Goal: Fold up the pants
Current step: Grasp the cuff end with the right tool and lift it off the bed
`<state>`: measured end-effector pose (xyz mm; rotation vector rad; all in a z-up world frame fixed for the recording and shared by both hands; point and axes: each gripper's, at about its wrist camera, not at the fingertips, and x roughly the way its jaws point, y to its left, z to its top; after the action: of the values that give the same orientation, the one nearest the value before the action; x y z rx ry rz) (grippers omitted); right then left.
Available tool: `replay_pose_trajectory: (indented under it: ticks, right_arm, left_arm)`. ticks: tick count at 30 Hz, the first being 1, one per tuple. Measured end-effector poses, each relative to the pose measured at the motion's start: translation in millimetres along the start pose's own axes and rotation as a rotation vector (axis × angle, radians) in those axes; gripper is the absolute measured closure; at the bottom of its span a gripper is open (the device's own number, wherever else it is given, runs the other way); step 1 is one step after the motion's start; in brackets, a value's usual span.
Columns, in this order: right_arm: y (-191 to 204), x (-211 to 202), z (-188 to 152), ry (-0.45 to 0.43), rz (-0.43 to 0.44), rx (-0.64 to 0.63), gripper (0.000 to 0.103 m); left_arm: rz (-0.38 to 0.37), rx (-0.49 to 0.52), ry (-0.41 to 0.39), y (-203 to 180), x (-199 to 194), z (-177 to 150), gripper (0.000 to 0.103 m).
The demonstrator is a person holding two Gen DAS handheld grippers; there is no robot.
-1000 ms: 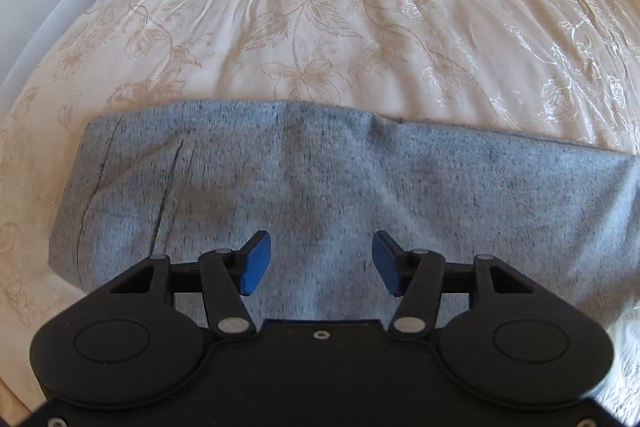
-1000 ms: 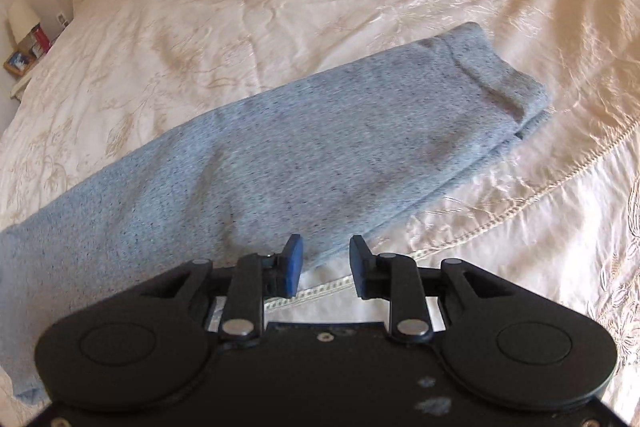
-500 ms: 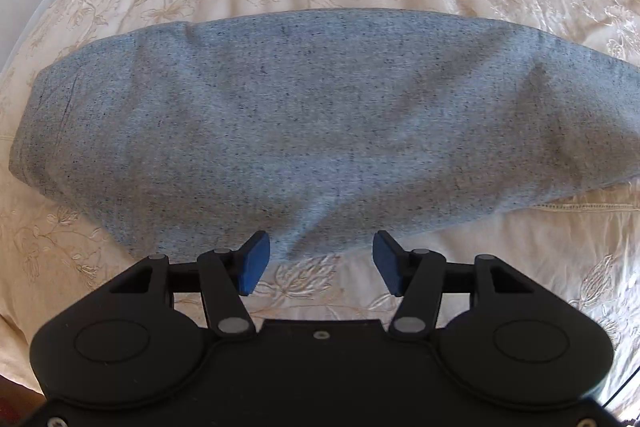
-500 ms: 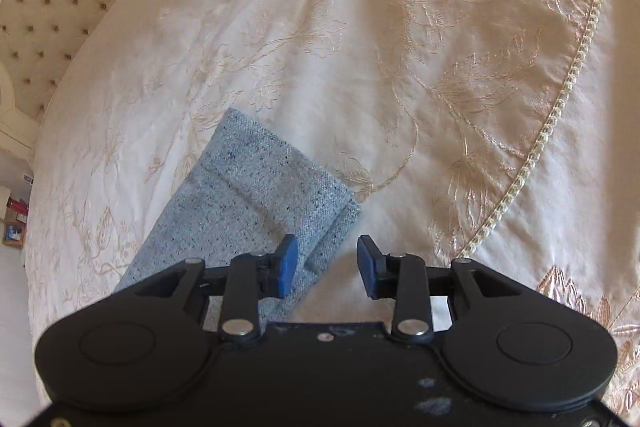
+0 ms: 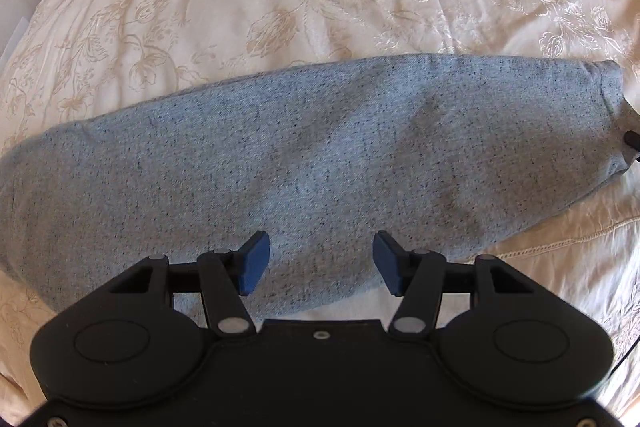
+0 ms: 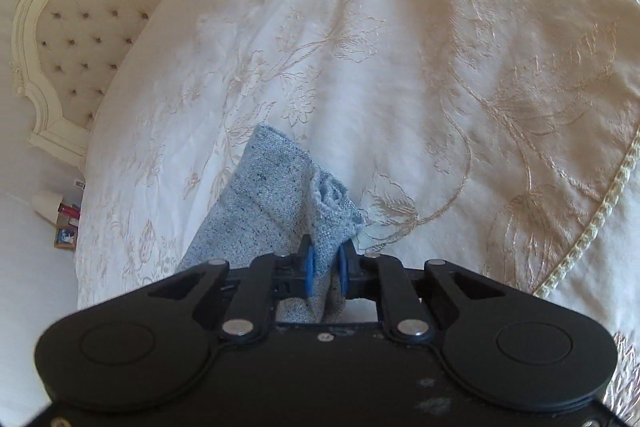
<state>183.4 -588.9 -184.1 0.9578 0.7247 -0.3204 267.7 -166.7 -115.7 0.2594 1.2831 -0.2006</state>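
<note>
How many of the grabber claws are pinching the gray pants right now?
1. The right gripper is shut on the cuff end of the gray pants. The left gripper is open over the middle of the pants, pinching nothing.

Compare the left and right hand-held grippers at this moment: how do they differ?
The left hand-held gripper is open with nothing between its pads; the right hand-held gripper is shut on the pants. The left is over the pants' broad middle; the right holds the cuff end. Both have blue pads.
</note>
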Motion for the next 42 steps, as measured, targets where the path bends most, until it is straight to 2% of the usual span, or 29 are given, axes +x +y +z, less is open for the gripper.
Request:
replay_pose_trajectory:
  ticks: [5, 10, 12, 15, 17, 20, 22, 24, 26, 29, 32, 37, 40, 42]
  right_arm:
    - [6.6, -19.5, 9.3, 0.01, 0.049, -0.038, 0.09]
    - [9.9, -19.5, 11.4, 0.027, 0.056, -0.079, 0.089]
    - [8.6, -21.7, 12.5, 0.03, 0.066, -0.083, 0.089]
    - [13.0, -19.6, 14.9, 0.035, 0.083, -0.088, 0.089]
    - [12.5, -26.9, 12.6, 0.035, 0.089, -0.099, 0.089]
    - [13.5, -29.8, 11.3, 0.035, 0.092, -0.102, 0.089]
    - [12.8, -30.4, 10.4, 0.033, 0.094, -0.098, 0.089]
    - [11.9, -29.8, 9.8, 0.032, 0.094, -0.093, 0.089]
    - [12.3, -30.1, 9.0, 0.03, 0.09, -0.092, 0.089]
    - [15.1, -32.2, 9.7, 0.029, 0.088, -0.094, 0.089]
    - [20.2, -37.6, 10.2, 0.023, 0.094, -0.113, 0.089]
    - [26.5, -43.1, 8.8, 0.012, 0.094, -0.143, 0.089]
    - [31.5, -45.2, 6.4, 0.006, 0.077, -0.161, 0.089]
    - [37.2, -47.8, 4.1, -0.003, 0.066, -0.17, 0.089]
  left_arm:
    - [-0.003, 0.003, -0.009, -25.1, 26.3, 47.5, 0.041]
    - [0.039, -0.078, 0.005, -35.5, 66.7, 96.5, 0.041]
    - [0.047, -0.119, 0.037, -33.9, 86.0, 109.9, 0.041]
    - [0.068, -0.126, 0.093, -35.3, 109.5, 117.2, 0.039]
    - [0.083, -0.102, 0.087, -38.4, 108.6, 117.0, 0.039]
    - [0.072, -0.088, 0.051, -37.2, 85.6, 109.1, 0.041]
    - [0.041, -0.1, 0.036, -35.0, 70.0, 95.7, 0.041]
    - [-0.033, -0.117, 0.031, -34.0, 58.0, 76.6, 0.041]
    - [-0.073, -0.115, 0.064, -39.9, 63.5, 67.0, 0.041]
    - [-0.053, -0.117, 0.131, -46.9, 91.5, 65.1, 0.04]
    - [-0.055, -0.139, 0.129, -46.3, 85.5, 67.3, 0.041]
    - [-0.068, -0.136, 0.031, -45.0, 36.0, 39.1, 0.042]
    - [-0.128, -0.087, 0.095, -51.4, 46.7, 19.8, 0.041]
    - [-0.111, -0.075, 0.139, -56.9, 66.8, 8.8, 0.041]
